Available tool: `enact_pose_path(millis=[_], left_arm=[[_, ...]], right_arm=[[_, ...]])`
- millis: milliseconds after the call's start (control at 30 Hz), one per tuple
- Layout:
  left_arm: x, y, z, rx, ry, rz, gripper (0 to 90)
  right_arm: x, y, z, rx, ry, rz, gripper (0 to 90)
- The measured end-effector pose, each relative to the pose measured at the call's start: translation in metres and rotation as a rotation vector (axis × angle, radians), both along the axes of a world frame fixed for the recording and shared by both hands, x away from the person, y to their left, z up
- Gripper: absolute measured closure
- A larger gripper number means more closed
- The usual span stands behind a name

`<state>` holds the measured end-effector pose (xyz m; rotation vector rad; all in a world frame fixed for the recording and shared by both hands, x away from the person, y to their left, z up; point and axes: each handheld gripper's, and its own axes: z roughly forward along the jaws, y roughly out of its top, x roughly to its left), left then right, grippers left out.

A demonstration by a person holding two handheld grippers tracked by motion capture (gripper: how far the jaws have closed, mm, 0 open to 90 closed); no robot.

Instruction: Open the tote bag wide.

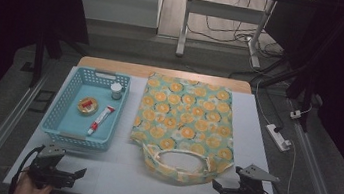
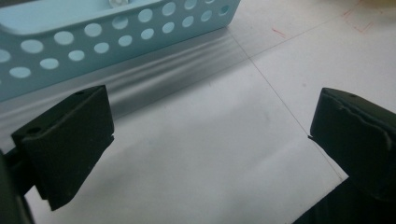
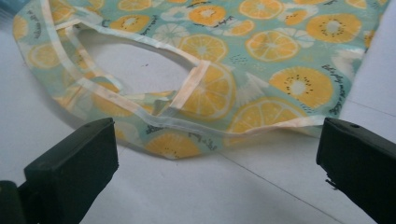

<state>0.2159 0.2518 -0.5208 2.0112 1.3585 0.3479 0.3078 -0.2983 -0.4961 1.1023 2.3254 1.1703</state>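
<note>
A tote bag (image 1: 184, 124) printed with orange slices lies flat on the white table (image 1: 115, 170), its handles toward the near edge. In the right gripper view the bag (image 3: 224, 93) and its looped handle (image 3: 140, 42) lie just beyond the wide-apart jaws. My right gripper (image 1: 218, 188) rests open at the near right, beside the bag's corner. Over at the near left my left gripper (image 1: 80, 171) is open too, below the light blue basket (image 1: 66, 136). The basket holds a small jar (image 1: 116, 90), a round tin (image 1: 87, 105) and a tube (image 1: 100, 120). The basket's perforated wall (image 2: 93, 42) stands ahead of the left jaws.
A power strip (image 1: 278, 137) and cables lie on the floor to the right. Table legs (image 1: 184, 23) stand beyond the far edge. Bare white tabletop (image 2: 210, 140) lies between the left jaws.
</note>
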Motion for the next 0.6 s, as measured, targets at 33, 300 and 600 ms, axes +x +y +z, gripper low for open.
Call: enact_pose_path(millis=[33, 300, 600], left_arm=[[0.0, 0.0, 0.0, 0.0, 0.0, 0.0, 0.0], [0.0034, 0.001, -0.0016, -0.002, 0.014, -0.017, 0.0], [0.0054, 0.0012, -0.0029, -0.017, 0.039, -0.03, 0.0]], right_arm=[[0.0001, 0.0006, -0.0003, -0.003, -0.001, 0.004, 0.0], [0.0004, 0.0046, -0.0012, -0.035, 0.006, 0.034, 0.0], [0.0009, 0.0053, -0.0017, -0.039, 0.011, 0.044, 0.0]])
